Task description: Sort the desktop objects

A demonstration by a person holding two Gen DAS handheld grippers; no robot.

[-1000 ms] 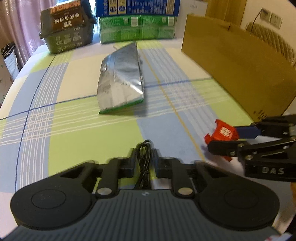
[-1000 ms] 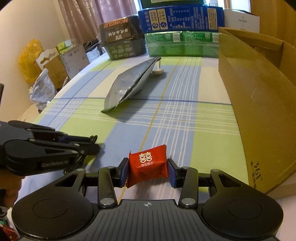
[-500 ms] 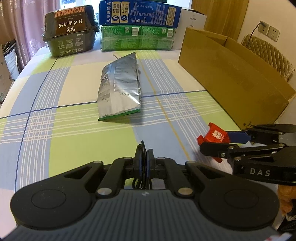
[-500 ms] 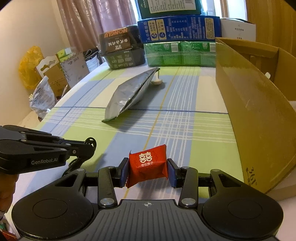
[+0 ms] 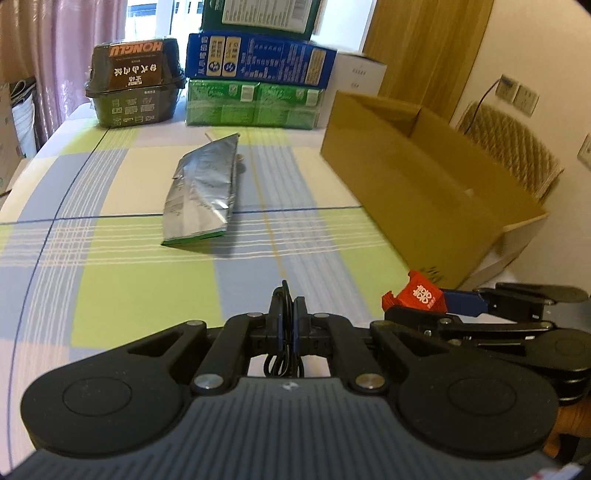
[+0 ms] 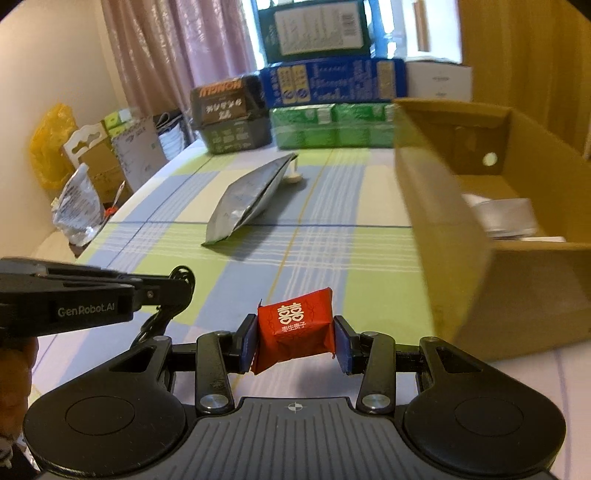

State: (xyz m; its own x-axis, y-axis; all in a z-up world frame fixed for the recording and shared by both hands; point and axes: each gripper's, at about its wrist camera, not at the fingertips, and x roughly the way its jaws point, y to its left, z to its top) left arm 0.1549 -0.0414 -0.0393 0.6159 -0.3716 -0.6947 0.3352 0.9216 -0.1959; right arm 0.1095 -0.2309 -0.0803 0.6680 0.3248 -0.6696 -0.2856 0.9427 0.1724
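The right gripper [image 6: 294,341] is clamped on a small red foil-wrapped packet [image 6: 293,330]; the left gripper [image 5: 287,319] pinches a thin black coiled cable [image 5: 284,363]. The open brown cardboard box [image 6: 443,221] sits ahead-right — the 2 grippers, near each other, could collide, snagging the dangling cable.

I look along a table under a checked cloth [image 5: 122,280] of green, blue and cream, with pink curtains [image 6: 173,55] hanging at a bright window [image 5: 162,16] beyond its far end. To my right are a cream wall [image 5: 532,48] with sockets [image 5: 517,94], wood panelling [image 5: 421,44] and a quilted chair back [image 5: 509,147]. To my left, bags and a yellow sack [image 6: 51,147] sit against another cream wall [image 6: 44,59].
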